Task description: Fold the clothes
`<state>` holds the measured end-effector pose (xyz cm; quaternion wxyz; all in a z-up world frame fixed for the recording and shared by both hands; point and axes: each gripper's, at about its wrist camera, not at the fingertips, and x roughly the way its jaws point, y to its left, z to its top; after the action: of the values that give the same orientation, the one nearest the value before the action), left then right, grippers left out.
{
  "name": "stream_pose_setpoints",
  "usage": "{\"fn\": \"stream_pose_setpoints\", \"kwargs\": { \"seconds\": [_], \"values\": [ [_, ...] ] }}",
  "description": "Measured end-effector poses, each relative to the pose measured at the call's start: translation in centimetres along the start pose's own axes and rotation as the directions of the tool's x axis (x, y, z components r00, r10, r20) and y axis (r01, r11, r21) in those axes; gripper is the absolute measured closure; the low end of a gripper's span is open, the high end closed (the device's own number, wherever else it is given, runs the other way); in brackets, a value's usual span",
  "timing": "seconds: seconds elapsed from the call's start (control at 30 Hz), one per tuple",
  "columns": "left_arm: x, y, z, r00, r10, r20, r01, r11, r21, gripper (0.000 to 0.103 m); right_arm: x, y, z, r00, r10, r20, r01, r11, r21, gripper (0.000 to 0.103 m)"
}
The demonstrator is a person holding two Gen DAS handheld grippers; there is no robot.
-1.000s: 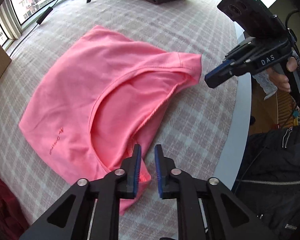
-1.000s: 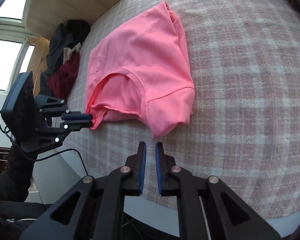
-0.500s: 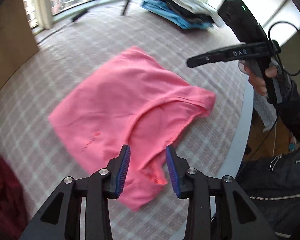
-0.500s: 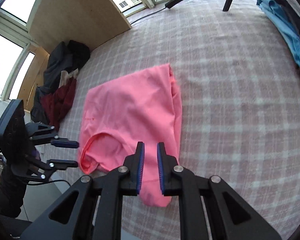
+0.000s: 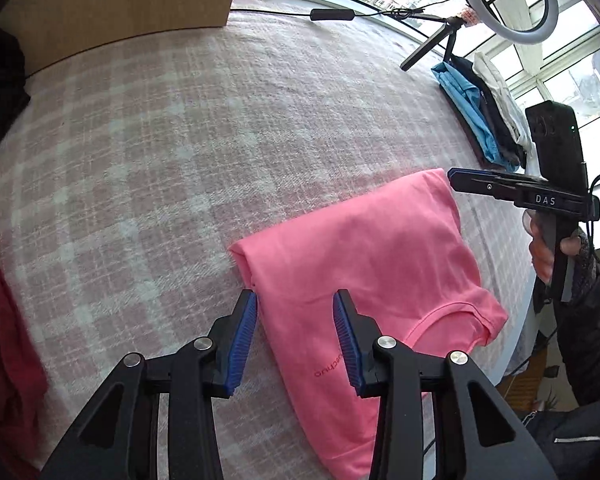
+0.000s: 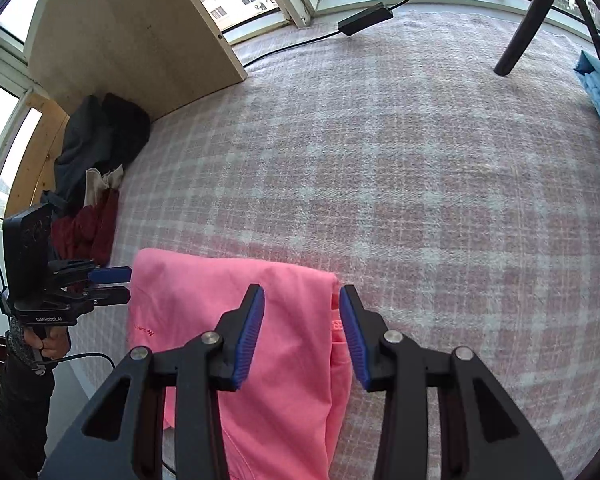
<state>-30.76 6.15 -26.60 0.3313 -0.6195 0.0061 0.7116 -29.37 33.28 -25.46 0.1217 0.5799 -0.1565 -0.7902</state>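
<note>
Both claws are standing partly open over the pink shirt, gripping nothing. Left claw is hanging above the shirt's folded left edge, its blue pads apart and off the cloth; its jaws have just been opening, with only the shirt lying below the gap. Right claw is hovering over the shirt's far right corner, pads likewise spread and clear of the fabric after just opening wider. Each claw is being held by a hand in a dark sleeve. Folded, the shirt is lying on the checked blanket near the bench's front edge, neckline toward the person. A heap of dark and red clothes is sitting at the left edge, and a stack with a blue garment is lying at the right edge beside a ring light's tripod.
</note>
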Motion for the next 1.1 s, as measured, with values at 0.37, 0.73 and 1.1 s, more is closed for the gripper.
{"fn": "stream_pose_setpoints", "kwargs": {
  "seconds": [0.37, 0.73, 1.1],
  "values": [
    [0.1, 0.6, 0.5, 0.999, -0.045, 0.003, 0.045, 0.999, 0.004, 0.091, 1.1, 0.0, -0.7, 0.998, 0.008, -0.055, -0.011, 0.998, -0.063, 0.067],
    [-1.4, -0.4, 0.2, 0.997, -0.061, 0.045, 0.059, 0.997, 0.048, 0.101, 0.8, -1.1, -0.9, 0.989, 0.124, -0.085, -0.127, 0.991, -0.033, 0.099],
    [0.7, 2.2, 1.2, 1.000, -0.005, 0.014, 0.006, 1.000, -0.009, 0.093, 2.0, -3.3, 0.8, 0.989, 0.108, -0.101, -0.107, 0.994, 0.022, 0.097]
  ]
}}
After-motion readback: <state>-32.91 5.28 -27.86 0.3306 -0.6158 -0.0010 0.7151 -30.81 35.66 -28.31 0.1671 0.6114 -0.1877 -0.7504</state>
